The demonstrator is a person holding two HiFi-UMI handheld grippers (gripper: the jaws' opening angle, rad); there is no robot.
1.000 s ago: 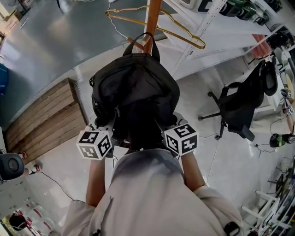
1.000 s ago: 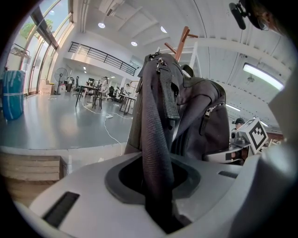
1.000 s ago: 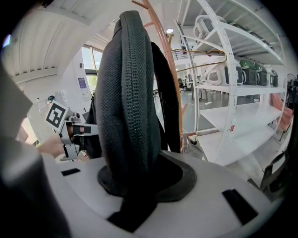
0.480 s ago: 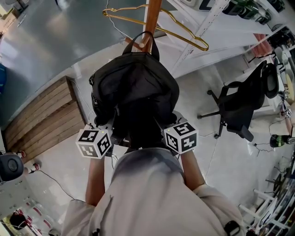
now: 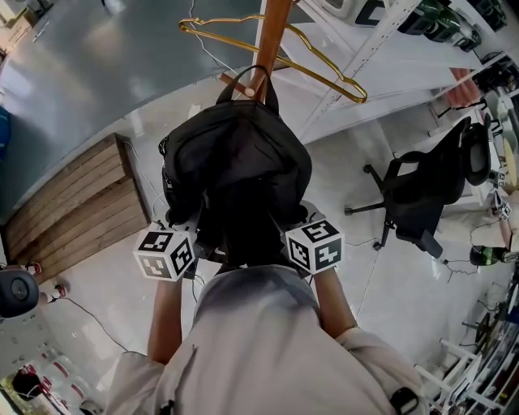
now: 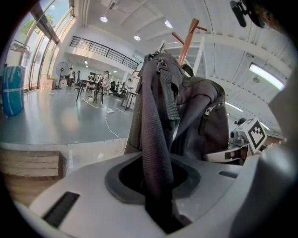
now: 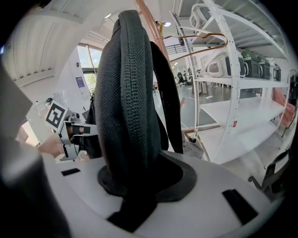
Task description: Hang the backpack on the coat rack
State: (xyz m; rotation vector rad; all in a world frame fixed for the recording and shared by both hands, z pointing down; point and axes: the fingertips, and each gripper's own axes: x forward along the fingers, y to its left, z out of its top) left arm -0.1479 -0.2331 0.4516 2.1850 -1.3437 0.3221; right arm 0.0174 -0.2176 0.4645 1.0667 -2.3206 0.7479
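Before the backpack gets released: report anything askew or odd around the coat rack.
The gold wire hanger sits tilted across the coat rack pole, its right end lower, just above the backpack's top handle. Nothing else stands out; the backpack looks intact.

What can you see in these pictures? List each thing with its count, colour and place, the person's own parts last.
coat rack: one, reddish-brown wood, upright at top centre
backpack: one, black, held up against the coat rack
hanger: one, gold wire, on the rack above the backpack
office chair: one, black, floor at right
wooden platform: one, brown, floor at left
shelving: one unit, white, right of the rack
left gripper: one, grey, fingers shut on a backpack strap
right gripper: one, grey, fingers shut on the other strap
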